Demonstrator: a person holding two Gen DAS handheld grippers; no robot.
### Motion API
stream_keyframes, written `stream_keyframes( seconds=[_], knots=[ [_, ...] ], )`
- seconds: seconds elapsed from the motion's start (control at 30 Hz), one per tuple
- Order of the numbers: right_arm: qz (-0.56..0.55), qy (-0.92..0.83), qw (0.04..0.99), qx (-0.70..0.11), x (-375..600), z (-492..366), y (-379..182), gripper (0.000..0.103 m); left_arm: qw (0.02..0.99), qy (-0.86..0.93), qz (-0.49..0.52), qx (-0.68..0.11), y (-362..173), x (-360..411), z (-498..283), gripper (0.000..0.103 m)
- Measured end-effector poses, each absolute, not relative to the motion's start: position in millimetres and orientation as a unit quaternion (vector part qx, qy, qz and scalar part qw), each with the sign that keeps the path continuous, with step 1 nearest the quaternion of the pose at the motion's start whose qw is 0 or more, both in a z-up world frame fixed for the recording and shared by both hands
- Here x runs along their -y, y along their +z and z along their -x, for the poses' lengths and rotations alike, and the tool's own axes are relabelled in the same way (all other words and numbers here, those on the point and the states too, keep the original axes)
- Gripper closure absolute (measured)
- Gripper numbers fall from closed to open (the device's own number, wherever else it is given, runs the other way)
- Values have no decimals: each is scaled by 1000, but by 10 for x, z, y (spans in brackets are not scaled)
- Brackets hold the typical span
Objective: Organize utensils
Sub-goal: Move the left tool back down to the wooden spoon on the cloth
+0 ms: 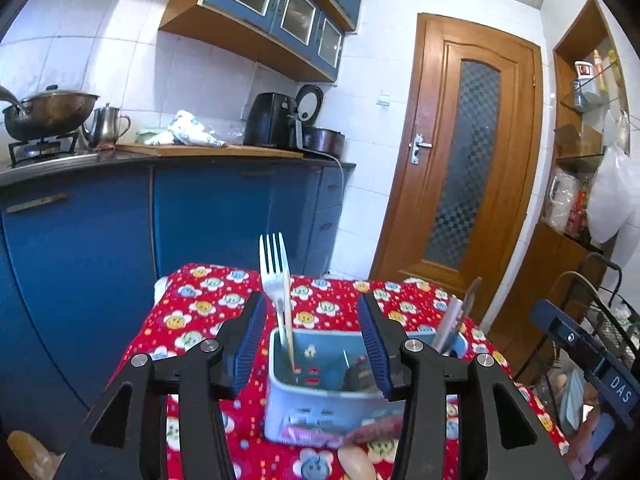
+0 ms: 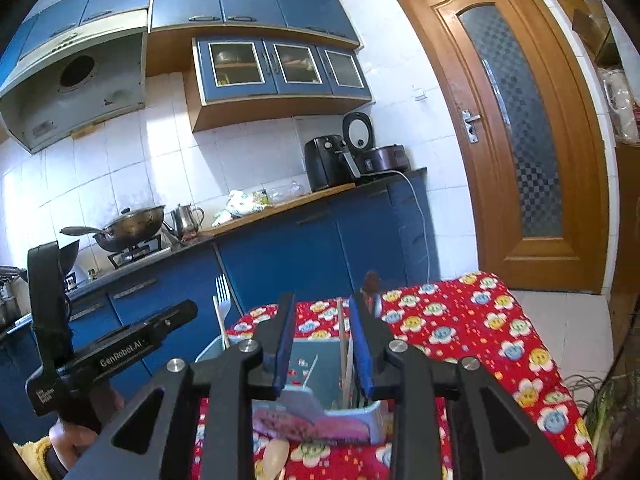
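A pale blue utensil holder (image 1: 316,400) with compartments stands on a red flowered tablecloth (image 1: 200,320). A metal fork (image 1: 274,268) and a pale chopstick stand upright in its left compartment. My left gripper (image 1: 312,320) is open and empty, hovering just over the holder. The holder also shows in the right wrist view (image 2: 320,364), with the fork (image 2: 223,296) at its left. My right gripper (image 2: 320,320) is open and empty above the right compartment, next to thin wooden chopsticks (image 2: 341,344). A dark-handled utensil (image 2: 371,284) stands just beyond its right finger.
Blue kitchen cabinets (image 1: 200,208) and a counter with a wok (image 1: 48,112), kettle and air fryer (image 1: 272,120) lie behind the table. A wooden door (image 1: 460,160) is at the right. A pale spoon (image 1: 356,462) and a pink packet lie in front of the holder. The left gripper body (image 2: 100,352) is at the left.
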State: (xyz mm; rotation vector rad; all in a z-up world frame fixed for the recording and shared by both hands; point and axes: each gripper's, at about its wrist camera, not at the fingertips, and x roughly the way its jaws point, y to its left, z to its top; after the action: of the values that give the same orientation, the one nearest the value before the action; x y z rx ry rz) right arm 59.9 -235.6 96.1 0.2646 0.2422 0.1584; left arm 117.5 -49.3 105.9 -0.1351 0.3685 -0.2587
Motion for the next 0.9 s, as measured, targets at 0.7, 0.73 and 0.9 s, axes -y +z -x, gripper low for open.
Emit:
stream_keyframes(
  seconds=[0.7, 0.73, 0.9],
  knots=[
    [-138, 57, 966, -212, 2303, 139, 622, 62, 939, -161, 46, -301, 783, 464, -636, 48],
    [-140, 55, 965, -217, 2316, 154, 593, 62, 936, -162, 44, -308, 749, 475, -625, 48],
    [-152, 46, 958, -240, 2398, 208, 422, 60, 925, -164, 43, -340, 566, 508, -594, 48]
  ],
)
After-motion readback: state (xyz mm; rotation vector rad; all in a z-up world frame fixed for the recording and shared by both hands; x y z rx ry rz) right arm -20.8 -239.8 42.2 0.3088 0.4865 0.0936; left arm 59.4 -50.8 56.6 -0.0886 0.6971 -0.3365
